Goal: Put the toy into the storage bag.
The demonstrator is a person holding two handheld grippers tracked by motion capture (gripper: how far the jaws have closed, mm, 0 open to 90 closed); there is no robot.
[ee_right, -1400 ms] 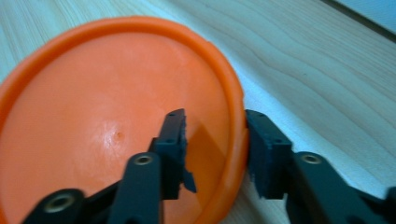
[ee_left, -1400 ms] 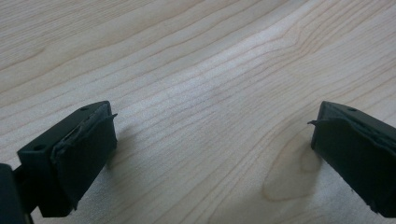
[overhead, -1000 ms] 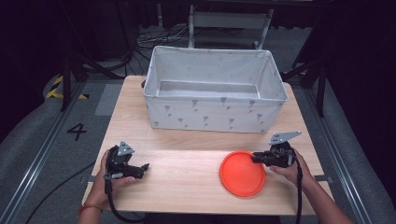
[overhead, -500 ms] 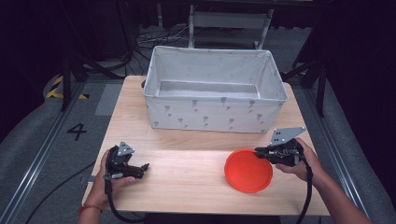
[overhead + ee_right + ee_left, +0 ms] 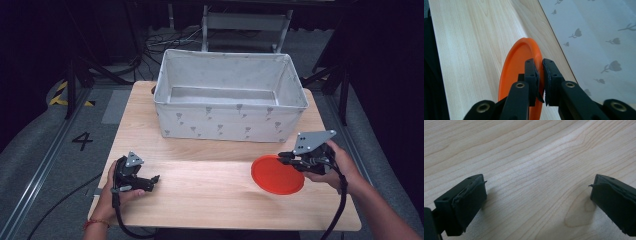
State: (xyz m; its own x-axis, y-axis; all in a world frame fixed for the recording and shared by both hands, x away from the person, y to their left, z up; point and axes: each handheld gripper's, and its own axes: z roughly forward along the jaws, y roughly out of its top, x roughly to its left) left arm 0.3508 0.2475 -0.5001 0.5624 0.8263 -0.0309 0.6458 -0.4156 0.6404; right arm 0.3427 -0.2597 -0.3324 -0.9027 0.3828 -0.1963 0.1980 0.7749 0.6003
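Nearest you, at the table's front left, your left gripper rests low over the bare wood, jaws pointing right. Its own view shows both pads spread wide apart, with nothing between them but wood grain.

At the front right, your right gripper is clamped on the plate, an orange disc. Seen from above, the jaws bite the plate's right rim, and your hand sits just right of it, near the table's right edge. From the right gripper view, the two pads press the raised rim of the plate from either side, with almost no gap left. The plate hangs tilted on edge there, the wood to its left.

Beyond both grippers, the bin stands across the back of the table, a pale fabric box printed with small flowers. In the right gripper view its side rises just past the plate.
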